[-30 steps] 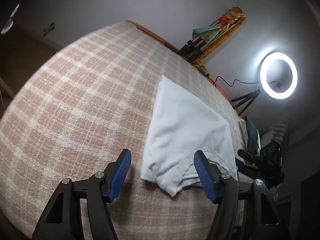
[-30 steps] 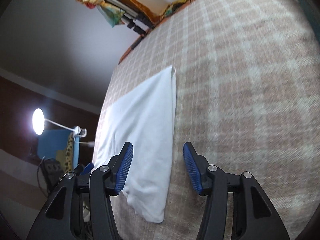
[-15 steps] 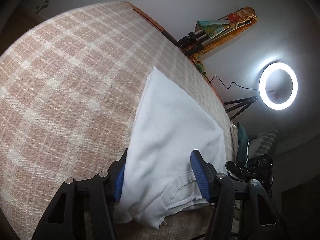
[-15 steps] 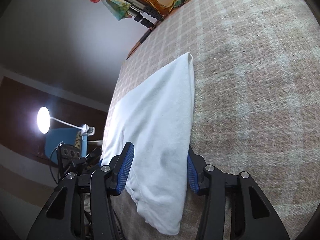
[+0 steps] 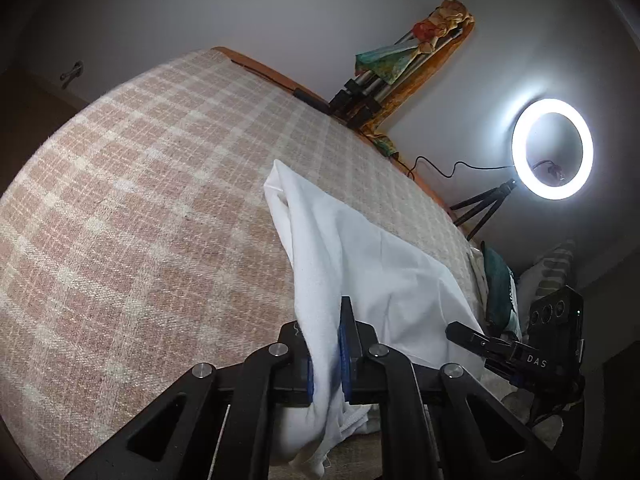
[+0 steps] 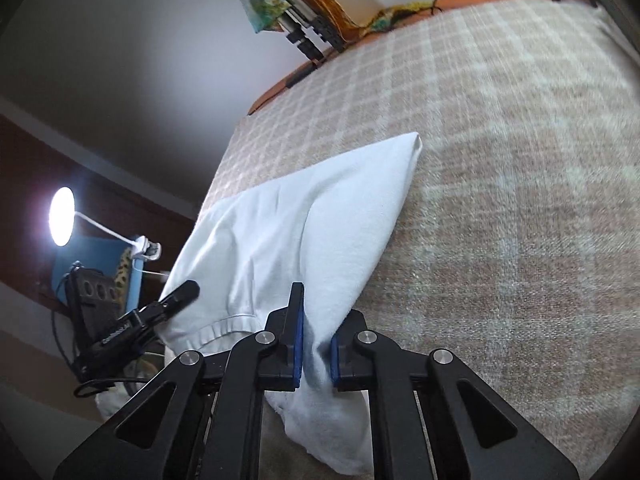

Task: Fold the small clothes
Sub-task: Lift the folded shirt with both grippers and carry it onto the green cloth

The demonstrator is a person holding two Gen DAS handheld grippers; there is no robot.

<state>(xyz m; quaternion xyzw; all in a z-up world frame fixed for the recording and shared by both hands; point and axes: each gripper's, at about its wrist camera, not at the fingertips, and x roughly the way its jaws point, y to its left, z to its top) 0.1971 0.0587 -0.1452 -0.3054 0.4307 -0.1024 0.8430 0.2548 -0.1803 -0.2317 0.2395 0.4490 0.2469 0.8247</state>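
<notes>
1. Since the earlier frames, both pairs of jaws have just been closing, and white cloth that lay flat between open pads is now pinched and raised off the bed.

2. Left wrist view: the left gripper [image 5: 327, 354] is clamped on the near left corner of the white T-shirt [image 5: 360, 256], its blue pads pressed against bunched fabric near the collar end. From the grip the cloth is drawn up in a taut ridge, while the far hem end rests on the checked blanket [image 5: 140, 200]. The other gripper [image 5: 476, 336] is seen at the shirt's right edge, near the ring light [image 5: 552, 148].

3. Right wrist view: the right gripper [image 6: 316, 354] is closed on the near right corner of the T-shirt [image 6: 304, 216]; the ribbed collar [image 6: 224, 330] hangs just to its left, between the two tools. The left gripper [image 6: 176, 298] is seen at the opposite edge. The far corner lies flat on the blanket [image 6: 500, 200].

4. Judged step: the collar end is to be carried over towards the hem.
   - Both corners should be kept level and evenly apart, so the raised edge is held straight.
   - The far hem should be left anchored, not dragged.
   - The pinch should take every layer, since a dropped layer would spoil the fold.
</notes>
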